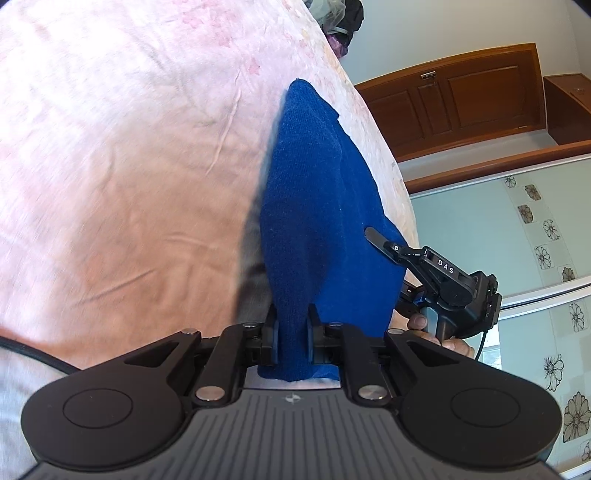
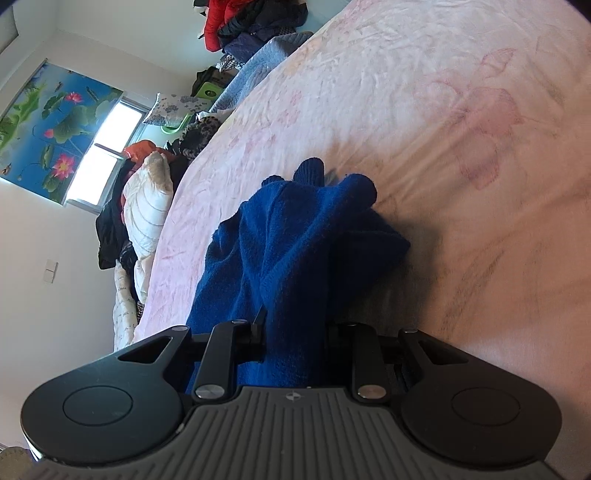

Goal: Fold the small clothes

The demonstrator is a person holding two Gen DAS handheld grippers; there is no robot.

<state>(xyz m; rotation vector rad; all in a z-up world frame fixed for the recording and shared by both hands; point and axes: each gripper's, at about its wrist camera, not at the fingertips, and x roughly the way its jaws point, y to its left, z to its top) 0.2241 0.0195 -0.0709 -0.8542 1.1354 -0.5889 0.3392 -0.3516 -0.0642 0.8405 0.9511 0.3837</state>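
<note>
A small blue knit garment (image 1: 314, 206) hangs stretched above the pink bed sheet (image 1: 129, 147). My left gripper (image 1: 292, 341) is shut on one edge of it, the cloth pinched between the jaws. The right gripper (image 1: 380, 240) shows in the left wrist view at the garment's other side, its fingertip against the cloth. In the right wrist view my right gripper (image 2: 295, 332) is shut on the blue garment (image 2: 295, 240), which bunches up in folds over the sheet (image 2: 443, 147) and hides the fingertips.
A pile of clothes and bedding (image 2: 147, 206) lies along the bed's far side under a window (image 2: 103, 155). More clothes (image 2: 251, 26) are heaped at the bed's far end. A wooden door (image 1: 461, 99) and wardrobe panels (image 1: 517, 240) stand beyond the bed's edge.
</note>
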